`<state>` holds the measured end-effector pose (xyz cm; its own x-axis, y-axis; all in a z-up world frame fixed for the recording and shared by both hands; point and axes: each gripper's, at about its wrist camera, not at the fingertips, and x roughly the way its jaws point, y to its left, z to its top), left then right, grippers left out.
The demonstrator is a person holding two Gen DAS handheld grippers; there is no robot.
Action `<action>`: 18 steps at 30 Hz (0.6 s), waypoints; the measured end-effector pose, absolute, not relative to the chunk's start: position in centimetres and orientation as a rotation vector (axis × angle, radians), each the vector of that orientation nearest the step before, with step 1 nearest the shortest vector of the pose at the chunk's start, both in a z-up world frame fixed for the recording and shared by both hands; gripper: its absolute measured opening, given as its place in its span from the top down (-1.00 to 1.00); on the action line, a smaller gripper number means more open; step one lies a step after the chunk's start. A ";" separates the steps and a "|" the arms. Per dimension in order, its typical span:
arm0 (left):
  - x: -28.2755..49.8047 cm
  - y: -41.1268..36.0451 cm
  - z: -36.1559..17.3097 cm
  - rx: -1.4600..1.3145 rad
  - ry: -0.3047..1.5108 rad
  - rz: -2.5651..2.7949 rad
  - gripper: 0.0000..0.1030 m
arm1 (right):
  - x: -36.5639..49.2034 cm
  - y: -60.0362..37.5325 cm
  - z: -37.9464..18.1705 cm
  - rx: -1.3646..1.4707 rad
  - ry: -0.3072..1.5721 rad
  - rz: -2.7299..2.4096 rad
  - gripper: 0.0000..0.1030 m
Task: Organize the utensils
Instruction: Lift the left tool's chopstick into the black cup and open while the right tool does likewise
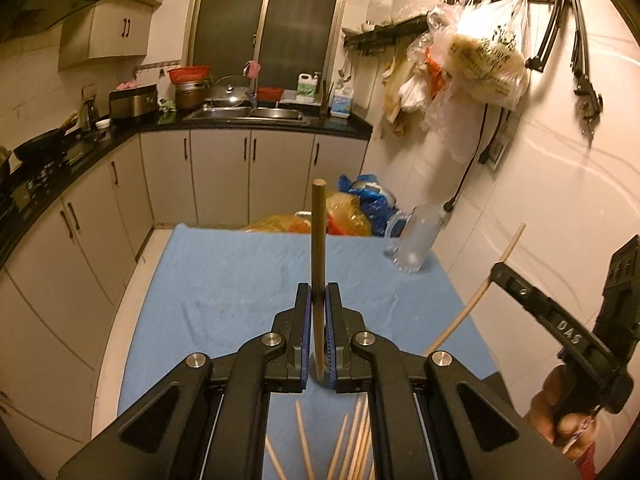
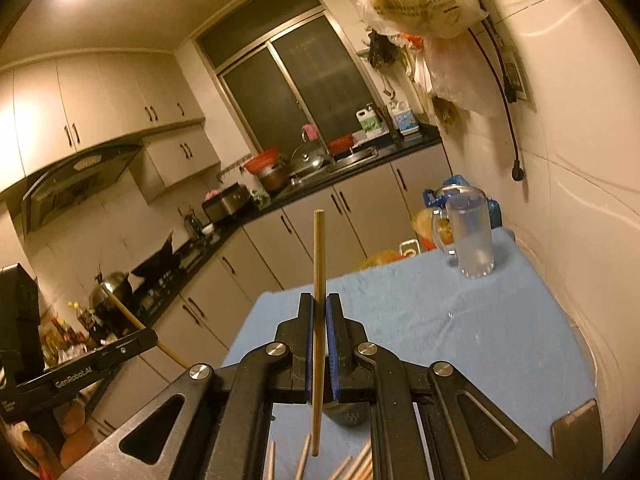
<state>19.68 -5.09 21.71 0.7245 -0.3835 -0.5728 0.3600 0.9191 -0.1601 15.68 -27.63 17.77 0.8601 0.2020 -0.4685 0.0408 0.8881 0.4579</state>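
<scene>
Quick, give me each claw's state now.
Left claw: shut on a dark chopstick.
Right claw: shut on a light chopstick.

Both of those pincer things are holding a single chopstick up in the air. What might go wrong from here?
1. Each chopstick, the left and the right, is pinched low on its length, so it may pivot or slip out.
2. The glass mug looks narrow and light; a long stick poked in off-centre may tip it on the blue cloth.
3. The loose chopsticks lie under the grippers; a dropped stick would scatter them.
</scene>
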 end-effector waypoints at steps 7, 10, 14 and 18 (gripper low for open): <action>23.2 -7.2 21.5 -0.085 0.676 -0.453 0.88 | 19.1 -28.3 18.3 0.470 0.502 0.037 0.87; 24.6 -7.8 19.8 -0.093 0.708 -0.456 0.88 | 20.8 -28.6 17.3 0.472 0.514 0.019 0.87; 26.6 -8.5 16.8 -0.104 0.785 -0.469 0.88 | 22.7 -28.7 14.9 0.484 0.564 0.014 0.87; 28.1 -9.1 14.0 -0.098 0.850 -0.464 0.88 | 24.0 -28.7 12.0 0.519 0.640 0.029 0.87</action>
